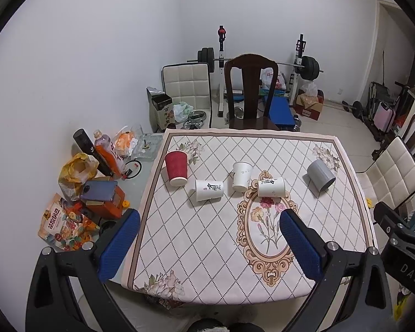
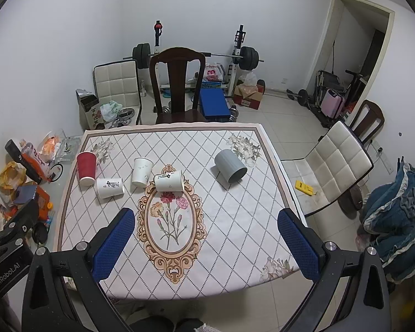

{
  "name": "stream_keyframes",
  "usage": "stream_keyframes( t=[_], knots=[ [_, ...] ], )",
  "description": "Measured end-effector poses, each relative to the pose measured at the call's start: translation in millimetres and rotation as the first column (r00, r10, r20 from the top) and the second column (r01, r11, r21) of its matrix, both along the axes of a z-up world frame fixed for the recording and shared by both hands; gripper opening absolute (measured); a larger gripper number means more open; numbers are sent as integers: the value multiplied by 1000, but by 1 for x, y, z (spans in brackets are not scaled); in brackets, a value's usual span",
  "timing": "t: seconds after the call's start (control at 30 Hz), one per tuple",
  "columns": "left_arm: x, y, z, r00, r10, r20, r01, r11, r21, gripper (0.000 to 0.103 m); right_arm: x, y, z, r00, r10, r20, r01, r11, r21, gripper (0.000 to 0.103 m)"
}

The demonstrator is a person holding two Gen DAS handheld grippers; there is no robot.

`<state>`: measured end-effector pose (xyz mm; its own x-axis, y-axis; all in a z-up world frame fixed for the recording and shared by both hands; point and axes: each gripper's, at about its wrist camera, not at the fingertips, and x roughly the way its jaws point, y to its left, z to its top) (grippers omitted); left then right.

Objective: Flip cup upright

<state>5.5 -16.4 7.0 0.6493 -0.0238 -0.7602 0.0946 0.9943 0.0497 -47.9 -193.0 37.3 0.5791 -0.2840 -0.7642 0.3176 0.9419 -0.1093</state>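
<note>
White walls, a weight bench and a dark wooden chair stood behind the tabletop, which wore a quilted-pattern cloth with a floral oval at its middle. Five cups sat in a loose row across the far half: a red ribbed paper cup at the left, mouth down; a white cup with black script lying on its side; a white paper cup, apparently inverted; another white cup on its side at the oval's top edge; and a grey cup well apart to the right, tipped with its mouth toward the camera. The paper cups would likely be light and easily crushed, so a gentle pinch across the wall near mid-height seemed wisest; the grey one looked stiffer. Both the left tongs and the right tongs hung spread wide, empty, near the front edge. Clutter crowded the floor to the left.
</note>
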Motion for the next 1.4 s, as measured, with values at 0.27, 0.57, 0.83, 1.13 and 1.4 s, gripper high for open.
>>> stream_keyframes(
  t=[0.27,0.57,0.83,1.13,1.4],
  knots=[
    [0,0,1,1000,1,2,-1,1000,1,103,-1,1,1,1000,0,1,0,1000,2,103],
    [-1,2,4,1000,2,6,-2,1000,1,103,-1,2,3,1000,-1,3,1,1000,2,103],
    [-1,3,5,1000,5,9,-5,1000,3,103,-2,2,4,1000,-1,5,1,1000,2,103],
    [-2,3,4,1000,5,11,-5,1000,2,103,-2,1,3,1000,-2,5,2,1000,4,103],
    [-1,1,5,1000,4,11,-4,1000,5,103,-1,1,2,1000,-3,6,3,1000,4,103]
  ],
)
